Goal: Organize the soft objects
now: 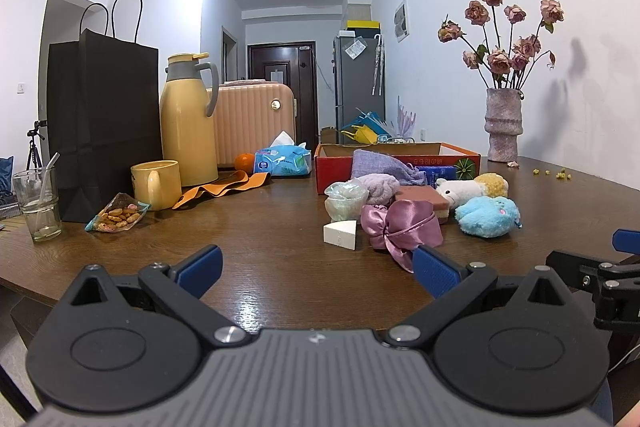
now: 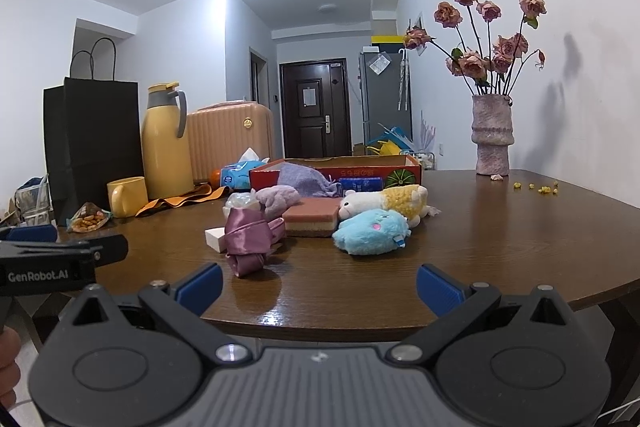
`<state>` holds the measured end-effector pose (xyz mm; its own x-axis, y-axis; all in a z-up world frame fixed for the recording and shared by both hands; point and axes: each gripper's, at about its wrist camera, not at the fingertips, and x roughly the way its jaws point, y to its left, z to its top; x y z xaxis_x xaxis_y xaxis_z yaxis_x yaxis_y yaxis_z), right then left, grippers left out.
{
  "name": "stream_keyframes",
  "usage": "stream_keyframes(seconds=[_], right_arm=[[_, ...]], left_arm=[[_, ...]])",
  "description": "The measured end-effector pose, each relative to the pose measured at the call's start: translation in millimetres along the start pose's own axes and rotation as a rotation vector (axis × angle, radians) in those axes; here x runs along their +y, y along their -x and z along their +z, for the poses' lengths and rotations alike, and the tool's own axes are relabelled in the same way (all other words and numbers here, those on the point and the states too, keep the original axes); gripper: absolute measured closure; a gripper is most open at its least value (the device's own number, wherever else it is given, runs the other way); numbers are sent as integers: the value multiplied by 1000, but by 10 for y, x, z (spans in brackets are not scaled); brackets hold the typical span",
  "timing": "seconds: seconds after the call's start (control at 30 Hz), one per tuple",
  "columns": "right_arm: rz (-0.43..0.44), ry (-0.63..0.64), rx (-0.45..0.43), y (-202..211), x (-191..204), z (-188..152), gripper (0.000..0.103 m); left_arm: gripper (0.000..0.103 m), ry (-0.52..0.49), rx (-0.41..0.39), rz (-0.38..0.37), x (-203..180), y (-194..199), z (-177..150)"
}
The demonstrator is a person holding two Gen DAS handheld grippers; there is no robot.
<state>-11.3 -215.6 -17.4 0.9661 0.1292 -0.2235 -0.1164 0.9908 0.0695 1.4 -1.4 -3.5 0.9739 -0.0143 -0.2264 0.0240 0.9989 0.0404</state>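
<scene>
Soft items lie clustered mid-table before a red cardboard box (image 1: 336, 163) (image 2: 268, 173): a pink satin pouch (image 1: 400, 227) (image 2: 250, 233), a blue plush (image 1: 486, 215) (image 2: 370, 231), a white and yellow plush (image 1: 472, 187) (image 2: 384, 201), a pink sponge block (image 1: 424, 201) (image 2: 314, 219), a white wedge sponge (image 1: 340, 235) (image 2: 216, 239), a lilac cloth (image 1: 378, 187) (image 2: 278, 197) and a purple drawstring bag (image 1: 380, 165) (image 2: 306, 179) leaning over the box wall. My left gripper (image 1: 316, 267) hangs open at the near table edge, empty. My right gripper (image 2: 320, 287) is open too, nothing between its fingers.
On the left stand a black paper bag (image 1: 102, 123), a yellow thermos (image 1: 188, 123), a yellow mug (image 1: 156, 183), a glass (image 1: 38, 203), a snack packet (image 1: 118, 215) and a tissue pack (image 1: 282, 161). A vase of dried roses (image 1: 502, 125) (image 2: 492, 135) stands far right.
</scene>
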Motion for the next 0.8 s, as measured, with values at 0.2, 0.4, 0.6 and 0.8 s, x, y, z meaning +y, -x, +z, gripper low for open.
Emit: stream_keyframes(seconds=[0.2,0.4,0.6,0.8], right_arm=[[-3,-2,1,1,-7,-1,0],[-7,-2,12,-35,-21,-13,0],[3,53,4,-151,-70,90,0],[33,64,7,-551,-208,280,0]], left_arm=[[0,0,6,-8,-5,-7,-18],[0,4,39,-41,33,-74,-20],[0,-14,43,-115,267,-213,138],[0,-35,99,-125,501,-772,305]])
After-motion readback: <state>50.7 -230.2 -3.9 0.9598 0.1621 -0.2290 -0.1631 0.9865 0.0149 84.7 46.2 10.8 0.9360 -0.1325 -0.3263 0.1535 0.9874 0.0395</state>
